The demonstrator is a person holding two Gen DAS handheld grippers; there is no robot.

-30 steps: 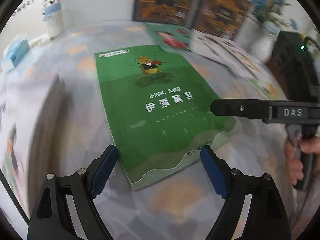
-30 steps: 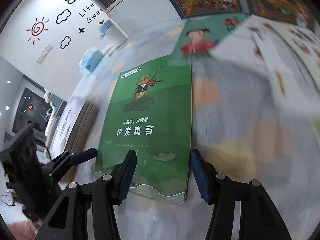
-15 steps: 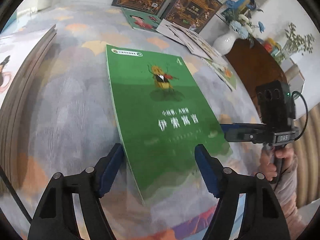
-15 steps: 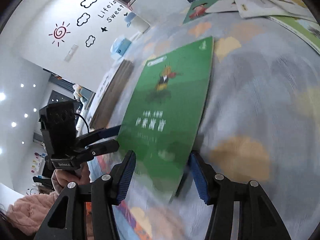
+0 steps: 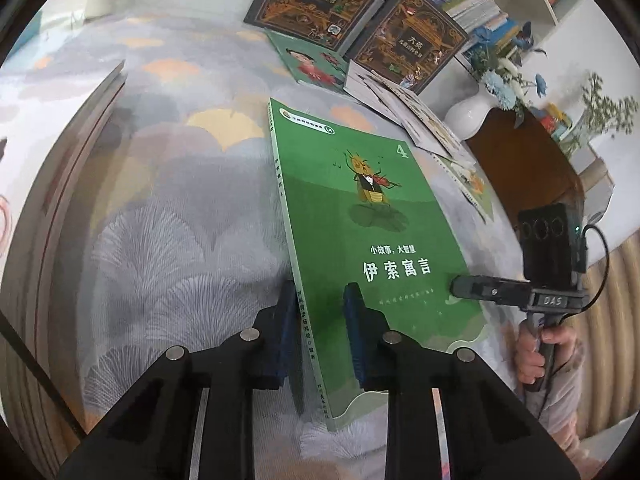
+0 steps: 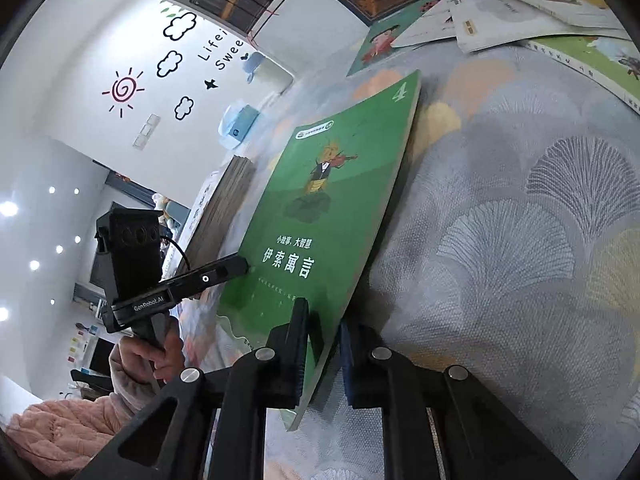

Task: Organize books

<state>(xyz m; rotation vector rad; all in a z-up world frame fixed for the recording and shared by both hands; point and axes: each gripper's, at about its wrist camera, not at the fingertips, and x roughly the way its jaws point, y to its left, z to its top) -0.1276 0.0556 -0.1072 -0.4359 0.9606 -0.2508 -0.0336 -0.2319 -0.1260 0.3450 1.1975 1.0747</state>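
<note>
Green storybook [image 5: 360,240] lay on the patterned tablecloth [image 5: 160,240], its near end seemingly lifted. The left gripper [image 5: 316,320] pinched its spine edge and the right gripper [image 6: 324,344] its page edge, likely sharing the thin book's weight.

Both wrist views look steeply down, close over the same green book [image 5: 372,216], from opposite edges.

White vase [image 5: 470,114], patterned cloth [image 5: 168,248]
</note>
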